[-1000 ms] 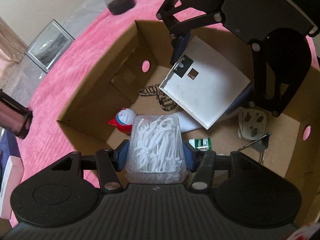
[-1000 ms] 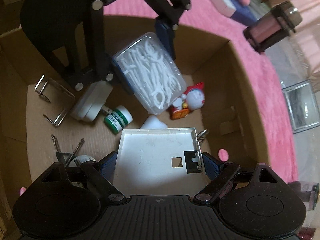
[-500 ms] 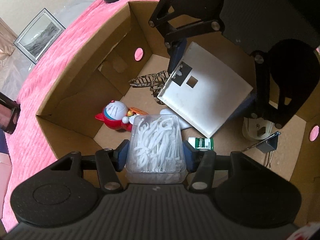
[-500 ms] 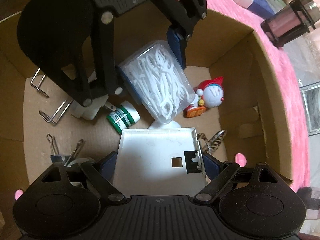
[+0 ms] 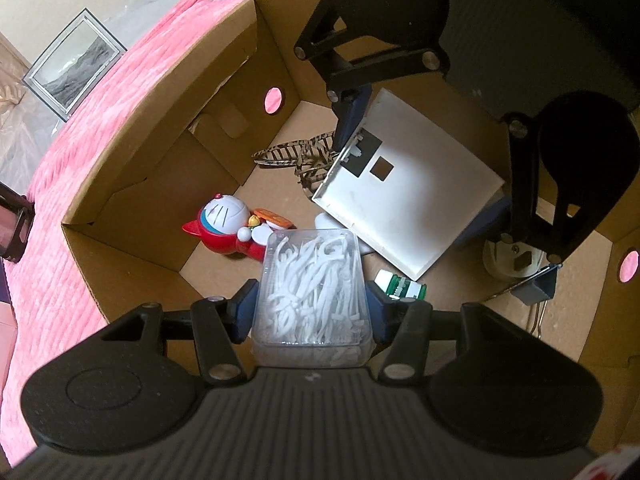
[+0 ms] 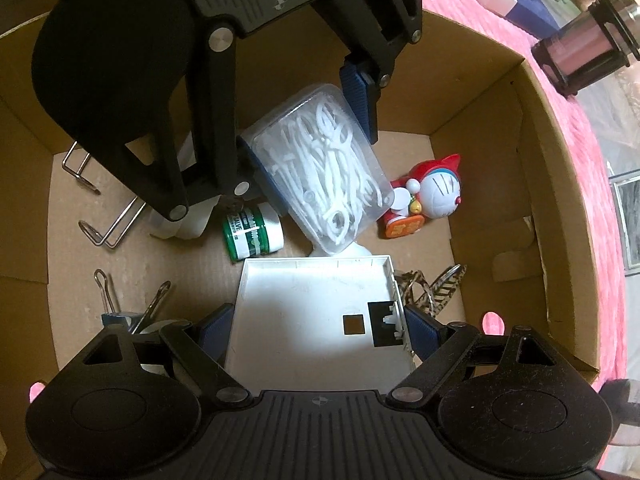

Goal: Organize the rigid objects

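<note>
Pink bedding surrounds the cardboard box (image 5: 168,128) as we hover inside it: left gripper (image 5: 312,304) clamps the clear floss-pick case (image 5: 312,292) above the toy figure (image 5: 228,224); right gripper (image 6: 316,328) pinches the white tray (image 6: 304,312). We should release low and flat, clear of the green-labelled jar (image 6: 252,232).

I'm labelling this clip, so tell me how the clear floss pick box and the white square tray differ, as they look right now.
The floss box is clear plastic; the tray is opaque white. The floss box is packed with white picks; the tray holds nothing and has a small square hole. The floss box is narrow and deep; the tray is wide, flat and shallow. The left claw grips the floss box; the right claw grips the tray. Both hang over the cardboard box.
</note>
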`<state>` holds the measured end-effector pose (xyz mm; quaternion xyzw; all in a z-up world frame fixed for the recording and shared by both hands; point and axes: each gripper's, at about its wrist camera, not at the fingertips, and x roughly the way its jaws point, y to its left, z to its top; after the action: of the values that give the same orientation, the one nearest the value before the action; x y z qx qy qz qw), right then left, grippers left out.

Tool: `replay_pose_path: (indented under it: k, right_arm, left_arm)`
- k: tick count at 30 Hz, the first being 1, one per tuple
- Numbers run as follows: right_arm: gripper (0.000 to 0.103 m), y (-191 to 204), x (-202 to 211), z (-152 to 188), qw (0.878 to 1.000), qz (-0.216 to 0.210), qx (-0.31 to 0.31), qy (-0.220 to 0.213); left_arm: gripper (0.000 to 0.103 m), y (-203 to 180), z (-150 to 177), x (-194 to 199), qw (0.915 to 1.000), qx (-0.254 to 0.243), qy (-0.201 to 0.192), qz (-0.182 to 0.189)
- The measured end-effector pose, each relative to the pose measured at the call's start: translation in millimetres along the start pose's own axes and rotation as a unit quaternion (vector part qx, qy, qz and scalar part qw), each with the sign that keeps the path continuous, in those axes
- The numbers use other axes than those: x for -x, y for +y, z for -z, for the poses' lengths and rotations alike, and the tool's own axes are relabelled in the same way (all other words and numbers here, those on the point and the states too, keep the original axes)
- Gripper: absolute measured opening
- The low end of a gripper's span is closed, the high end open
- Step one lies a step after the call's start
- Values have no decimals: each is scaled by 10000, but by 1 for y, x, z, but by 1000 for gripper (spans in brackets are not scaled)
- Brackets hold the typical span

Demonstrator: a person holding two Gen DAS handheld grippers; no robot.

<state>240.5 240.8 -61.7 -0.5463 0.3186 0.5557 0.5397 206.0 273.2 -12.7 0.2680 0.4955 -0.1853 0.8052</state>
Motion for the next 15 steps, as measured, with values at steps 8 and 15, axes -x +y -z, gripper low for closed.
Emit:
replay_pose_path:
  k: [8, 15]
  right_arm:
    - [85, 4, 3, 2, 9999, 85, -4, -65]
    - [85, 5, 8, 4, 9998, 97, -21, -168]
  left_arm:
    - [51, 2, 1, 0, 9999, 99, -26, -12]
    - [51, 1, 1, 3, 9999, 134, -82, -18]
